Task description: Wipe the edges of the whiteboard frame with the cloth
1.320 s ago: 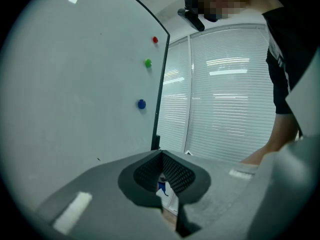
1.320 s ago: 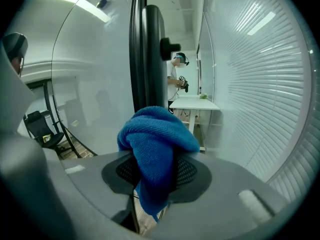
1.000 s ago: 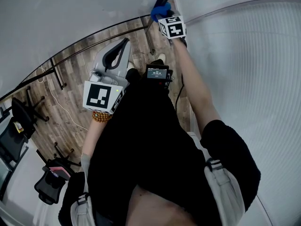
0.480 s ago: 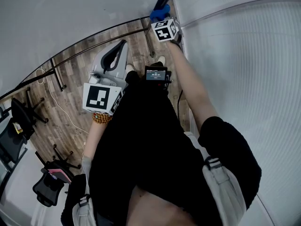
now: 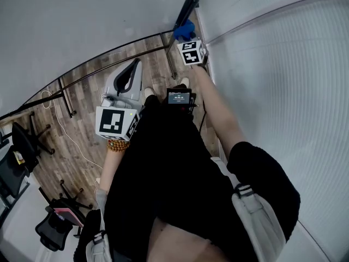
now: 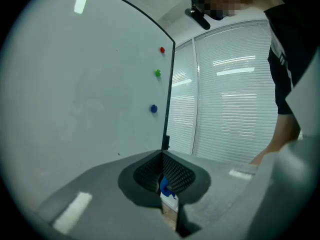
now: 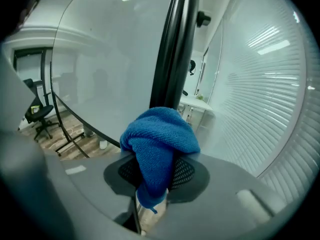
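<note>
Okay, right hand-held gripper [image 7: 159, 170]: clamped on the blue cloth [image 7: 159, 141], which bunches up over the jaws in a fat wad.
Cloth location: looks to be right up against the dark whiteboard frame [image 7: 175, 49], on the board's upright side edge. Going by the head view, that's low down near its bottom corner.
Left hand-held gripper [image 6: 162, 160]: jaws closed together with nothing in them, held back from the board and just pointing at it.
Step, my guess: running the cloth along that side edge. Can't say how much is done.
What could go wrong: the jaws seem to pinch only a small fold, so drag against the frame could tug the cloth out.
Also: the black knob [image 7: 202, 19] sticking out higher up could snag the wad.
Also: drift sideways and you're wiping the board face [image 6: 75, 94], not the edge.
</note>
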Tool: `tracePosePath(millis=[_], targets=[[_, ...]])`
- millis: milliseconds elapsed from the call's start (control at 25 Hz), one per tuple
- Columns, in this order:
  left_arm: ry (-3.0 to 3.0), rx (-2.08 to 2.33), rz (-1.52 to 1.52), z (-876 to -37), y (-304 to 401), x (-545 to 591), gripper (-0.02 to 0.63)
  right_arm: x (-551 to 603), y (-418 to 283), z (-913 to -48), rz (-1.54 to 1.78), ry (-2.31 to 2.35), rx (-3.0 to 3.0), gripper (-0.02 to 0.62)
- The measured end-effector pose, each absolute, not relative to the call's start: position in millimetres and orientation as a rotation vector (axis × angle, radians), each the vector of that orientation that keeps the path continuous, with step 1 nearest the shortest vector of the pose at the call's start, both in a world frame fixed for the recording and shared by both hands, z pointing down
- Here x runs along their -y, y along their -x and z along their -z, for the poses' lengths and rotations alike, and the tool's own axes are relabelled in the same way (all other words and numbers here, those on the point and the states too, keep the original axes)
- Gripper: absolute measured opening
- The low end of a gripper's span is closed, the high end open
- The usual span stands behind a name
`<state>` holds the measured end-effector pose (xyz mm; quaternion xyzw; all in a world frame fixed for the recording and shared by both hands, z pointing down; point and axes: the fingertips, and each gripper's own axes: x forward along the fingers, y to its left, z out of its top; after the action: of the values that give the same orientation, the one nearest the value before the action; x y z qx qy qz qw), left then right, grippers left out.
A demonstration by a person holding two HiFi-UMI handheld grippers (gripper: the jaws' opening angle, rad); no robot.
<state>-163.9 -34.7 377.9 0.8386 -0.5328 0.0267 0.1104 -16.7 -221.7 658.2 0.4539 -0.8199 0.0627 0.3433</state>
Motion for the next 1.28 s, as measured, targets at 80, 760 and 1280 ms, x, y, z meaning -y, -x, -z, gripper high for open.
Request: tracePosePath(millis=[80,760,1280], targets=[[-2.466,1.579,-0.068,-376.2,168.7,35.9,0.000,206.6,13.9,-643.5,-0.188,-1.166,2.212,0.115],[-2.514,1.628,-0.003,-377.2,180.4,37.9,0.000,74.0,48.0,-406.6,0.152,-1.162,2.740,0.081],[-2.463,1.673,0.005,-402.3,213.4,7.6,0.000,45.0,81.6,-411.5,0.173,-1.128,2.760,0.080]])
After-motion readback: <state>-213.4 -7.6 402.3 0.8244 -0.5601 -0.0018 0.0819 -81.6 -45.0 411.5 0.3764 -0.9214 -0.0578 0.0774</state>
